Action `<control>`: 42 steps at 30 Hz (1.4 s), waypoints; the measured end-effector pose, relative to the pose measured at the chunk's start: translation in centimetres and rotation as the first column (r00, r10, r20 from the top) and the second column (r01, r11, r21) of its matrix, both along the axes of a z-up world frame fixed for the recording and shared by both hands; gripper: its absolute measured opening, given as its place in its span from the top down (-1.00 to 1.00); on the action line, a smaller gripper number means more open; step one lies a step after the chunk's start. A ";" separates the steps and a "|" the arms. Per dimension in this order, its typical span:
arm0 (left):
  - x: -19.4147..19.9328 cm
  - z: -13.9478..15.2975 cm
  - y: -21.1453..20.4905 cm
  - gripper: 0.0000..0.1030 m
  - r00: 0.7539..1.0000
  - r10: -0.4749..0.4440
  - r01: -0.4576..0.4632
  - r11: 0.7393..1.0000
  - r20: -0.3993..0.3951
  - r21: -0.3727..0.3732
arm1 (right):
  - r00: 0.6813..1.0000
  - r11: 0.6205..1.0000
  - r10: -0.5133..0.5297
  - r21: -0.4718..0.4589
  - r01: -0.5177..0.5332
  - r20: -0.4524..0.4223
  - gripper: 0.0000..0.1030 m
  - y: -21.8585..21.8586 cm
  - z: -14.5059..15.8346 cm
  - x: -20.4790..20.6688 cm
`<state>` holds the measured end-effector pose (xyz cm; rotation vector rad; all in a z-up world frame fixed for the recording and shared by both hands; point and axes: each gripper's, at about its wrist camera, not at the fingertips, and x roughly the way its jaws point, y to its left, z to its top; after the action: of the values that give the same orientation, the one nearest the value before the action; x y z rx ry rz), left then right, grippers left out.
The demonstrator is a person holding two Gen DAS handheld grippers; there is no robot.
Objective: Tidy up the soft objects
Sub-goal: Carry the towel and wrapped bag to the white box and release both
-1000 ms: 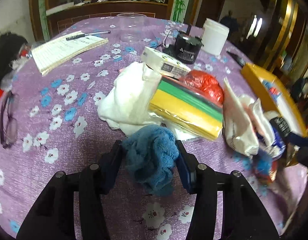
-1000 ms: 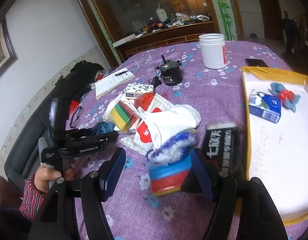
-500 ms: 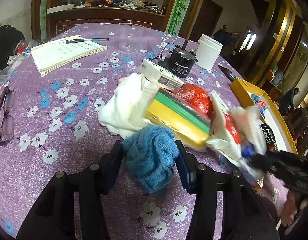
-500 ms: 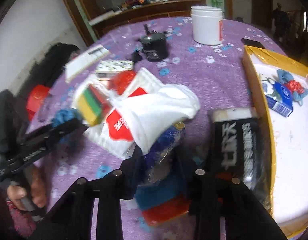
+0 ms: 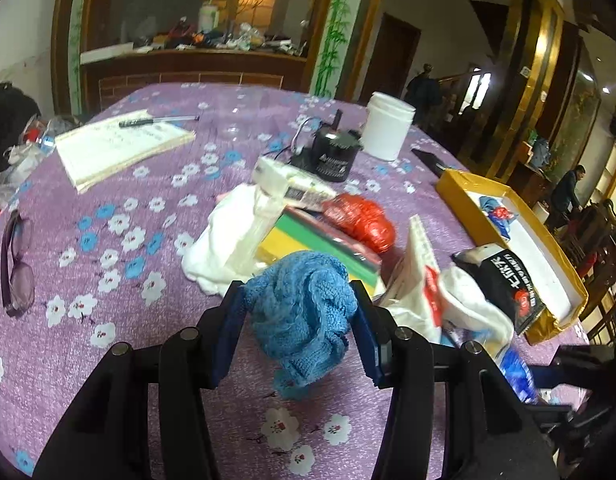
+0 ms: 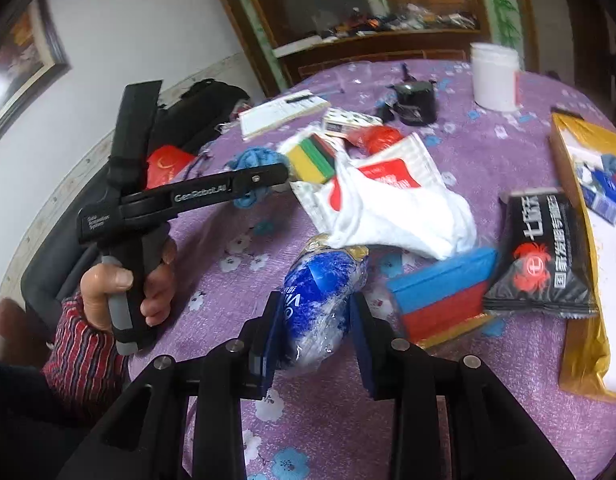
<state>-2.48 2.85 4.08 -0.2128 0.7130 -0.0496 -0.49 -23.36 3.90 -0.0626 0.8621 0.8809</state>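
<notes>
My left gripper [image 5: 298,320] is shut on a blue knitted cloth [image 5: 304,312] and holds it above the purple flowered tablecloth [image 5: 108,264]. My right gripper [image 6: 318,314] is shut on a blue plastic-wrapped pack [image 6: 324,300], lifted off the table. A white cloth [image 6: 404,216] lies on a red-and-white bag [image 6: 388,172] mid-table. A pack of yellow and green sponges [image 5: 320,252] and a red bag [image 5: 362,220] lie behind the blue cloth. The left gripper also shows in the right wrist view [image 6: 264,184].
A yellow tray [image 6: 576,208] at the right holds a blue pack and a small cloth. A blue-and-red sponge pack [image 6: 444,296] and a black snack bag [image 6: 544,256] lie beside it. A notebook [image 5: 120,148], glasses [image 5: 14,260], a black pot [image 5: 334,156] and a white jar [image 5: 388,126] stand farther off.
My right gripper has closed on the blue wrapped pack and lifted it toward the left, leaving the blue-and-red sponge pack and snack bag on the table. My left gripper has risen with the blue cloth.
</notes>
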 end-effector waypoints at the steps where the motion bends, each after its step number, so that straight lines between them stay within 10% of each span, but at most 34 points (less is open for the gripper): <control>1: -0.1 0.1 -0.2 0.04 1.000 -0.007 0.007 1.000 0.008 0.004 | 1.000 1.000 -0.002 0.017 0.002 0.011 0.35 -0.1 0.3 0.0; 15: -1.0 1.0 -2.1 0.04 0.997 -0.045 0.042 0.997 0.060 0.060 | 0.984 0.978 -0.121 0.188 0.095 0.132 0.35 -3.3 3.3 -0.3; 42: -1.8 0.5 -6.5 0.04 0.984 -0.174 0.175 0.984 0.045 -0.040 | 0.955 0.919 -0.291 0.294 0.263 0.056 0.35 -9.1 1.4 2.1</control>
<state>-4.26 -3.67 4.61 -0.1907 0.6881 -0.2367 1.66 -32.43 5.28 0.2600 0.6256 0.7190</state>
